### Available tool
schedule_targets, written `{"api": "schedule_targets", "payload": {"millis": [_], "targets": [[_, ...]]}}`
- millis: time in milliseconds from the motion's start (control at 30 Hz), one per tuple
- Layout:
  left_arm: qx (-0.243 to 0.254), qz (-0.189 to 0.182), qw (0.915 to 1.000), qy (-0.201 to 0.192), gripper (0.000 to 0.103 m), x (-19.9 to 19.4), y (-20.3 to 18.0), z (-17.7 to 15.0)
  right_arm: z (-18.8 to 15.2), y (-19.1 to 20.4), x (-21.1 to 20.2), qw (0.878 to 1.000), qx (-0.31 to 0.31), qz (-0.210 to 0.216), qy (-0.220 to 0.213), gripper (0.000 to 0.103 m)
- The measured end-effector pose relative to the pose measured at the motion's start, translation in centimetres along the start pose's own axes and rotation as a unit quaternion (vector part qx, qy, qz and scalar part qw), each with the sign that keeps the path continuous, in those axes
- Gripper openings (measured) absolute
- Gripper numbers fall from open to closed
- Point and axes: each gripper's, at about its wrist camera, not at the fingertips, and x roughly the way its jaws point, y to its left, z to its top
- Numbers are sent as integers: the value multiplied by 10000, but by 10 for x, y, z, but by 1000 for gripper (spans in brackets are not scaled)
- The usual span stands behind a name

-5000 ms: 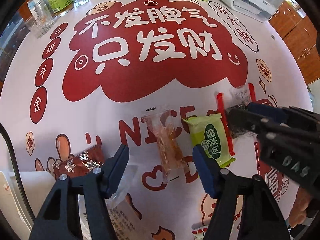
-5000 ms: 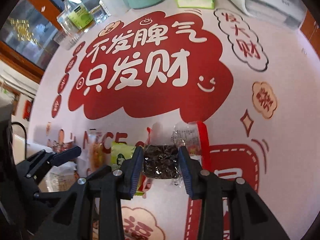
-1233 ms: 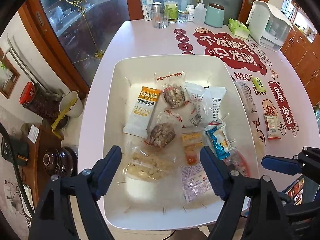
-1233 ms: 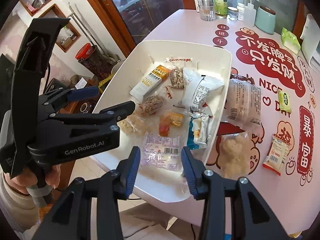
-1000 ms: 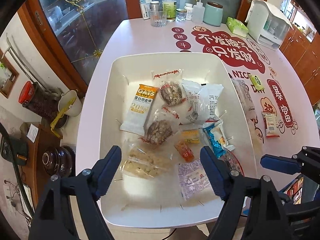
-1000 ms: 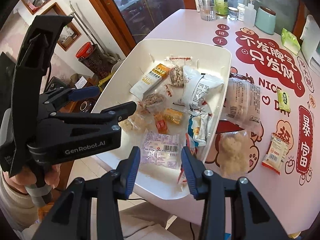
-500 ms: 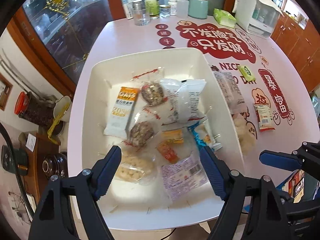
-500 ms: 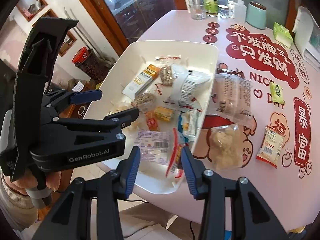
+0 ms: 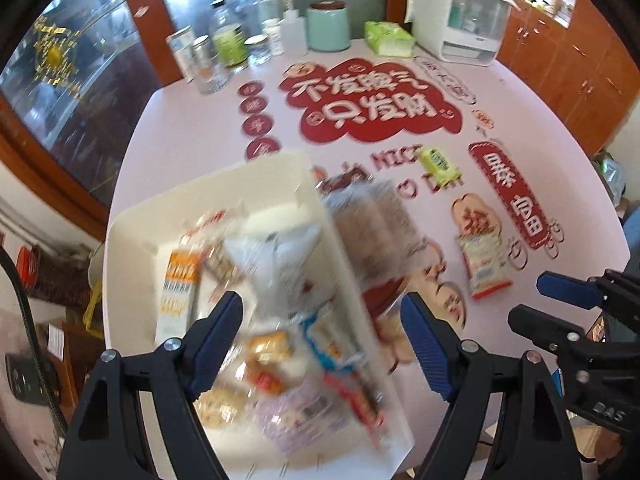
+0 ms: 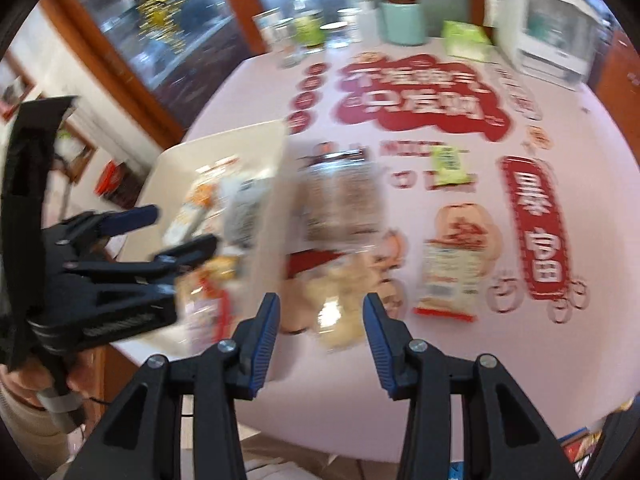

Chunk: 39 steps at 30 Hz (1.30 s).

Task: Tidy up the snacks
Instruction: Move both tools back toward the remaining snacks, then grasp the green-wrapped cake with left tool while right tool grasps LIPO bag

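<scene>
Both frames blurred: left tongs (image 9: 320, 340) wide open, empty, over white snack tray (image 9: 132, 220) lower left, right tongs (image 10: 320, 320) just opening, empty, above pale snack bag (image 10: 340, 300) bottom centre, green packet (image 10: 450, 164) mid-desk (image 10: 440, 400) beyond.

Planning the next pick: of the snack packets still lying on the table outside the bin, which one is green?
The small green packet by the "NICE" lettering, farthest from both grippers; the other loose packets are clear, pale or white with red.
</scene>
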Motion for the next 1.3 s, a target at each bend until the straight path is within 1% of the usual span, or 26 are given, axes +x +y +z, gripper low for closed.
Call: {"api": "schedule_targets", "payload": {"millis": [67,133,200,233,333,400,467,567,600,700,800,833,900,967,1000,1067,1100,1167,1300], "targets": [[71,-52,9999,-57,80,0,-9,15,3,-22,4,9996,235,-141,-24,49],[135,-151,9997,-106,82,2,-20,32,5,-40,8,9988,429,-213,-56,53],[186,-262,9993,-168,85,5,-33,52,7,-56,15,9979,614,-196,-92,56],[210,-305,9991,-192,86,7,-38,60,8,-60,19,9975,674,-183,-87,59],[240,-390,9988,-167,86,21,-55,85,8,-77,35,9961,876,-124,-75,61],[191,-475,9986,-87,86,34,-65,101,8,-83,45,9957,897,-197,-98,62],[118,-586,9982,18,86,50,-74,116,8,-87,59,9958,814,-396,-103,62],[14,-645,9978,172,86,79,-87,133,6,-91,74,9962,702,-520,-65,62],[-15,-606,9979,238,86,89,-90,137,4,-92,78,9962,679,-544,-45,62],[-87,-515,9977,426,86,117,-97,145,2,-92,91,9968,528,-602,39,62],[-209,-500,9967,610,86,142,-103,150,-2,-87,105,9971,260,-687,173,62],[-242,-506,9962,660,86,148,-105,151,-3,-83,109,9962,102,-857,145,63],[-264,-516,9957,723,86,157,-109,153,-3,-81,113,9947,-100,-1014,127,63],[-242,-501,9954,784,86,166,-115,155,-3,-85,116,9925,-186,-1199,154,60],[-237,-503,9952,807,86,170,-117,155,-2,-92,118,9933,-124,-1133,212,52],[-233,-514,9946,869,86,177,-122,157,0,-109,113,9946,77,-1023,168,49],[-228,-521,9942,910,86,182,-126,158,2,-114,112,9940,109,-1076,155,47],[-230,-532,9935,979,86,190,-131,159,7,-134,107,9918,270,-1246,123,46],[-252,-488,9927,1077,86,209,-145,162,14,-169,100,9893,638,-1308,104,46]]}}
